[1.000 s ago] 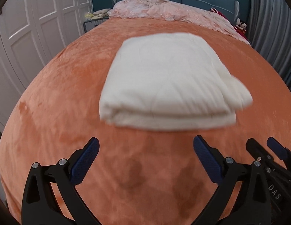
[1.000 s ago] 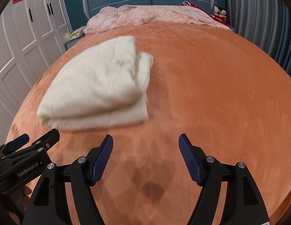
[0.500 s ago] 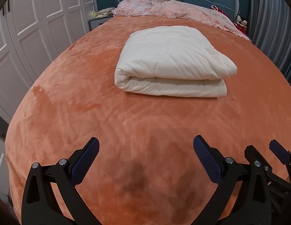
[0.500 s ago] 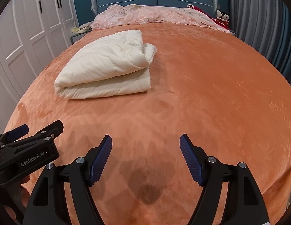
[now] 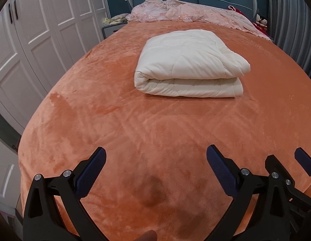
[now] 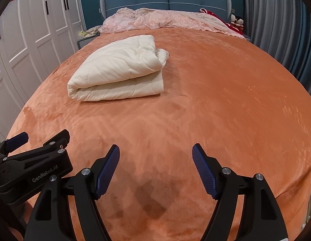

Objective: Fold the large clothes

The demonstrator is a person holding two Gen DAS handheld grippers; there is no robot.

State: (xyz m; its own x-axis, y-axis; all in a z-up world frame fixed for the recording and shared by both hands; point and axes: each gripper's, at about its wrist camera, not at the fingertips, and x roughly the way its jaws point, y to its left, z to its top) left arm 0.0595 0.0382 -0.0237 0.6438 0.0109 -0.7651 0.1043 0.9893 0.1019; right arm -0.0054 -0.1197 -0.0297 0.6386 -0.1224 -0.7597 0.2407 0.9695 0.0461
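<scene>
Left gripper (image 5: 155, 158): jaws wide apart, nothing between them, only the orange blanket (image 5: 135, 124) under

Right gripper (image 6: 155, 154): jaws also wide apart and empty, just beside the left one

Folded cream quilt (image 5: 189, 64): lies on the blanket well ahead of both pairs of jaws; straight ahead for the left, ahead and to the left side for the right; no pad touches it

Pink cover (image 6: 165, 20): far behind the quilt, by the headboard

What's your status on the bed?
Left gripper open, right gripper open, both empty. Quilt folded on orange bedspread, untouched. Nothing in the way.
</scene>
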